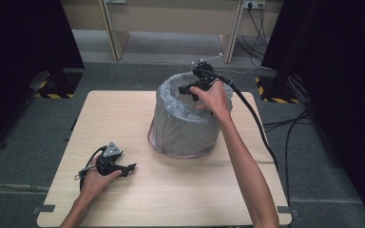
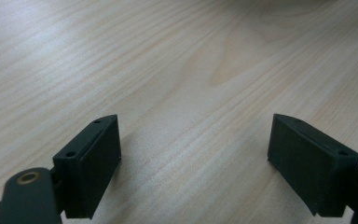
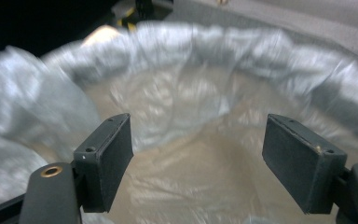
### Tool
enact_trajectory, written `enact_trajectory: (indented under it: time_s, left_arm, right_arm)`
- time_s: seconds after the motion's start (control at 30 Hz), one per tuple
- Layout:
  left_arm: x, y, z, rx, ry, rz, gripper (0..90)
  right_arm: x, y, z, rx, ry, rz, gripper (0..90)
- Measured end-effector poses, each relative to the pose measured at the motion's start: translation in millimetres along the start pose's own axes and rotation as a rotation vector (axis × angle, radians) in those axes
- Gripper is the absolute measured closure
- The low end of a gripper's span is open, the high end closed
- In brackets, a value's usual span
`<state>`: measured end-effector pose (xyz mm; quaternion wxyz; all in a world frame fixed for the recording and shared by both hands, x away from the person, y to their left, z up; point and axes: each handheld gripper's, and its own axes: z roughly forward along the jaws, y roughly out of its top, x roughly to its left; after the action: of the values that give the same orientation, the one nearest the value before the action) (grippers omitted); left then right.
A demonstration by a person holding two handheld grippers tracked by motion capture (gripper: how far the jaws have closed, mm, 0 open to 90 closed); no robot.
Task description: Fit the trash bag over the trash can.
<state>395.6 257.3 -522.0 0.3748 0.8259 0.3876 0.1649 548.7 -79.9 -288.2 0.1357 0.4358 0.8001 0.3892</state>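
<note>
A round bin [image 1: 185,121] lined with a grey plastic bag stands at the middle back of the wooden table [image 1: 138,194]. The bag's top is rolled over the rim [image 3: 223,44]. My right gripper [image 1: 188,89] hangs over the bin's mouth at the right rim, jaws open and empty; in the right gripper view [image 3: 198,158] it looks down into the pale inside of the bag. My left gripper [image 1: 129,168] rests low on the table at the front left, jaws open with bare wood between them [image 2: 193,158].
Table legs and a wall socket with cables stand beyond the table at the back. Black stands with yellow-black striped feet [image 1: 54,95] sit on the grey floor at both sides. A black cable [image 1: 254,123] trails from my right gripper across the table's right edge.
</note>
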Motion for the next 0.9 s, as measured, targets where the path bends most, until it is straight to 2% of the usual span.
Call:
enact_trajectory:
  time_s: [0.1, 0.2, 0.33, 0.47, 0.6, 0.7, 0.9]
  left_arm:
    - [0.0, 0.0, 0.0, 0.0, 0.0, 0.0, 16.3]
    - [0.0, 0.0, 0.0, 0.0, 0.0, 0.0, 16.3]
    - [0.0, 0.0, 0.0, 0.0, 0.0, 0.0, 16.3]
    - [0.0, 0.0, 0.0, 0.0, 0.0, 0.0, 16.3]
    - [0.0, 0.0, 0.0, 0.0, 0.0, 0.0, 16.3]
    - [0.0, 0.0, 0.0, 0.0, 0.0, 0.0, 16.3]
    - [0.0, 0.0, 0.0, 0.0, 0.0, 0.0, 16.3]
  right_arm:
    - [0.9, 3.1, 3.6, -0.022, 0.01, 0.041, 23.3]
    - [3.8, 3.1, 15.2, -0.014, 0.023, 0.065, 23.1]
    - [11.7, -1.1, 34.7, 0.042, 0.028, 0.053, 23.0]
    - [13.3, -4.0, 47.1, 0.146, 0.036, 0.034, 22.1]
    - [14.7, -7.6, 50.5, 0.213, 0.026, -0.02, 22.5]
    - [14.1, -6.3, 44.0, 0.201, 0.024, -0.028, 22.5]
    - [7.9, -0.4, 19.2, 0.093, 0.023, -0.011, 22.7]
